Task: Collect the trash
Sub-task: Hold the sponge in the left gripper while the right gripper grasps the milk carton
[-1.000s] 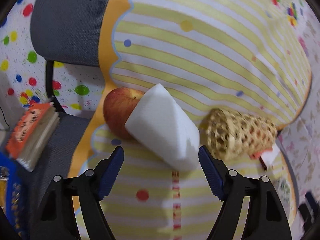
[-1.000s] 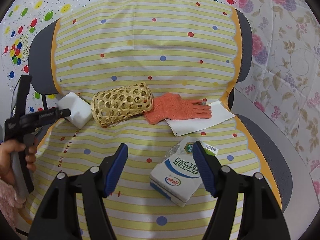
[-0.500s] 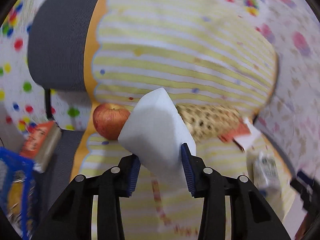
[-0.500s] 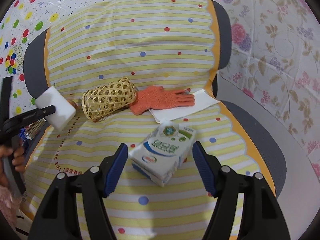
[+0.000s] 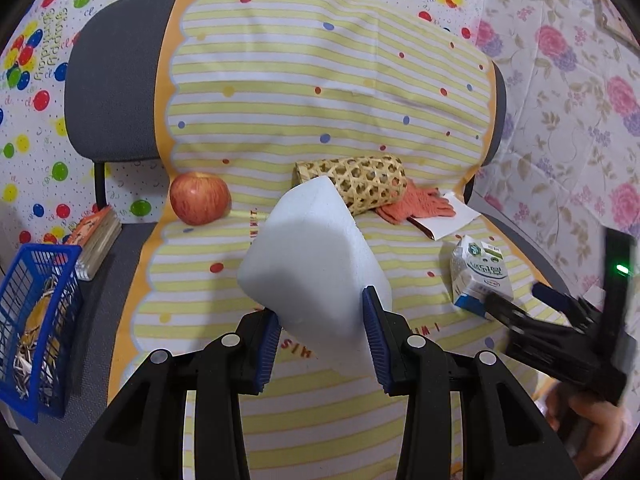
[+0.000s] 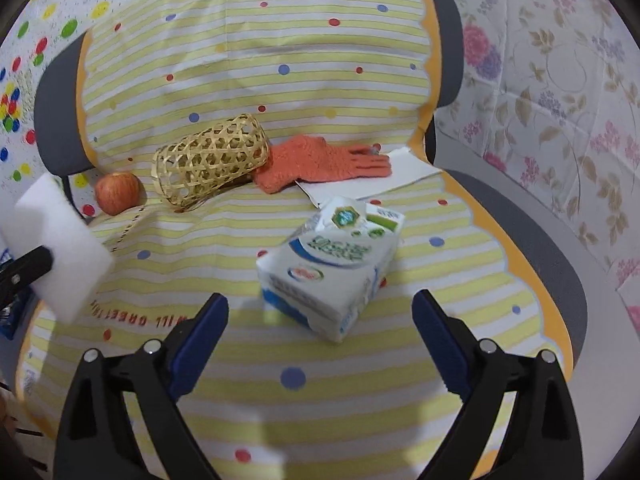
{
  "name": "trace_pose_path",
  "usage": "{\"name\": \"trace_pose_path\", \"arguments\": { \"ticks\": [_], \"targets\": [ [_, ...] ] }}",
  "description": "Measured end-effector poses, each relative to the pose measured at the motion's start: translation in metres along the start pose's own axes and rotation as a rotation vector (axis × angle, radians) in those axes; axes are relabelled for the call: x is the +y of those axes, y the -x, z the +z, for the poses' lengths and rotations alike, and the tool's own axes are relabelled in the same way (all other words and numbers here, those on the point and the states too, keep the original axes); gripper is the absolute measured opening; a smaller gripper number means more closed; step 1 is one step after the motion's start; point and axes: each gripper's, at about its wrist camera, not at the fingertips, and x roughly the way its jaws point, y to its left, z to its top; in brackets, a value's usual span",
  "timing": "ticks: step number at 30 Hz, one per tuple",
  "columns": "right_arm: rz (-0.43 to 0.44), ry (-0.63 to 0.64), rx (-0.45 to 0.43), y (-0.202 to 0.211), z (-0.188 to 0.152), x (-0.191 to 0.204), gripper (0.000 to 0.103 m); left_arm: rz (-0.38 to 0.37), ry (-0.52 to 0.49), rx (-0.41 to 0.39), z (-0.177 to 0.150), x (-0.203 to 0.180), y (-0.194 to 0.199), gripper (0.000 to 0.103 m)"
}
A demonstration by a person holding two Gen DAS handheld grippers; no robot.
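The office chair (image 5: 116, 92) fills both views, grey mesh draped in a yellow-and-white striped cloth (image 5: 320, 92) with coloured dots and an orange scalloped border; behind the chair hang a balloon-print sheet (image 5: 32, 60) on the left and a floral sheet (image 5: 568, 112) on the right. A second ago the white foam block (image 5: 316, 264) lay on the seat against the apple, between spread fingers; now the left gripper (image 5: 323, 344) is clamped on its lower end and carries it clear of the cloth, well in front of the apple, so the apple's whole face shows. A second ago the milk carton (image 6: 332, 264) sat off to the right finger of the right gripper (image 6: 320, 328); now it lies on its side centred ahead of those fingers, which stand wide apart and touch nothing. Beside the chair on the left stands a blue wire basket (image 5: 36, 320) with pale scraps inside, and next to it a thick orange-covered book (image 5: 96, 240) rests on the seat edge. Behind the carton, against the backrest, the woven bamboo basket (image 6: 212, 160) lies on its side; its closed end touches an orange knitted glove (image 6: 320, 160), whose fingers overlap a white paper sheet (image 6: 372, 184); the red apple (image 6: 118, 192) sits just left of the bamboo basket's open mouth.
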Motion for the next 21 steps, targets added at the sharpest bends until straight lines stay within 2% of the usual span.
{"name": "trace_pose_path", "arguments": {
  "ticks": [5, 9, 10, 16, 21],
  "targets": [
    [-0.089, -0.007, 0.065, -0.035, 0.007, 0.004, 0.091, 0.000, -0.009, 0.012, -0.004, -0.003, -0.001, 0.041],
    [-0.115, -0.059, 0.074, -0.028, -0.004, -0.014, 0.091, -0.006, -0.027, 0.014, -0.008, -0.006, -0.001, 0.041],
    [-0.121, -0.065, 0.077, -0.024, -0.008, -0.019, 0.087, -0.009, -0.028, 0.016, -0.008, -0.007, -0.001, 0.041],
    [0.015, -0.086, 0.052, -0.018, -0.011, -0.040, 0.084, -0.041, -0.018, 0.035, -0.011, -0.014, -0.007, 0.041],
    [0.017, -0.085, 0.047, -0.025, -0.004, -0.040, 0.084, -0.031, -0.032, 0.043, -0.013, -0.019, -0.006, 0.041]
  ]
}}
